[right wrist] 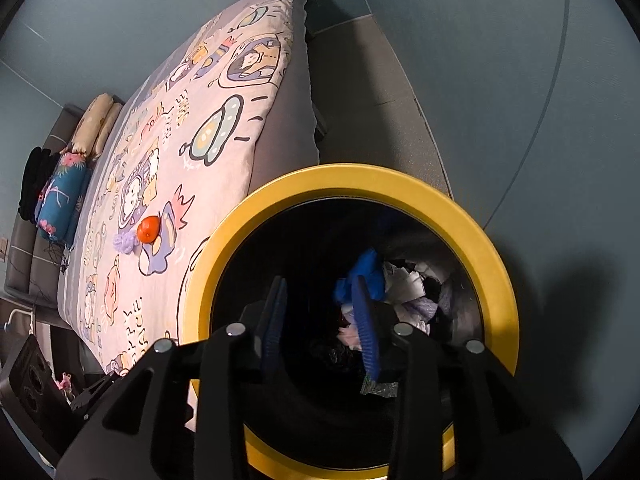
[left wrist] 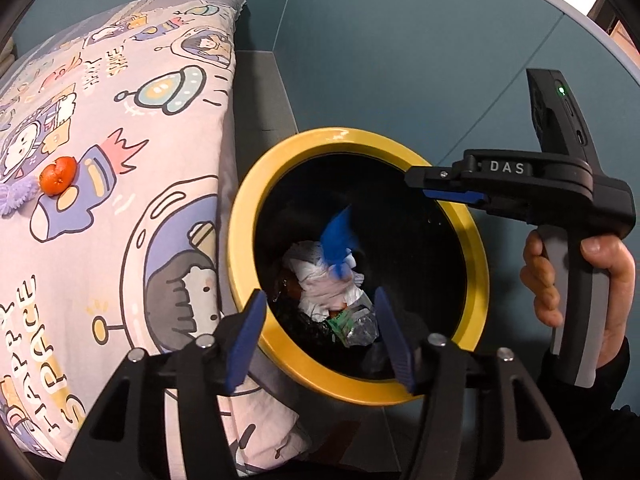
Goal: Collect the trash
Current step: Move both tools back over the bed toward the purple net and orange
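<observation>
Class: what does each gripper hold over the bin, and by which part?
Nothing. Left gripper and right gripper are open, empty; a blue scrap is in the bin.

My left claw (left wrist: 320, 336) points steeply down, jaws parted with nothing pressed between them. My right claw (right wrist: 320, 320) (narrower gap) tilts down too, empty, my right hand (left wrist: 576, 276) wrapped round its handle.
</observation>
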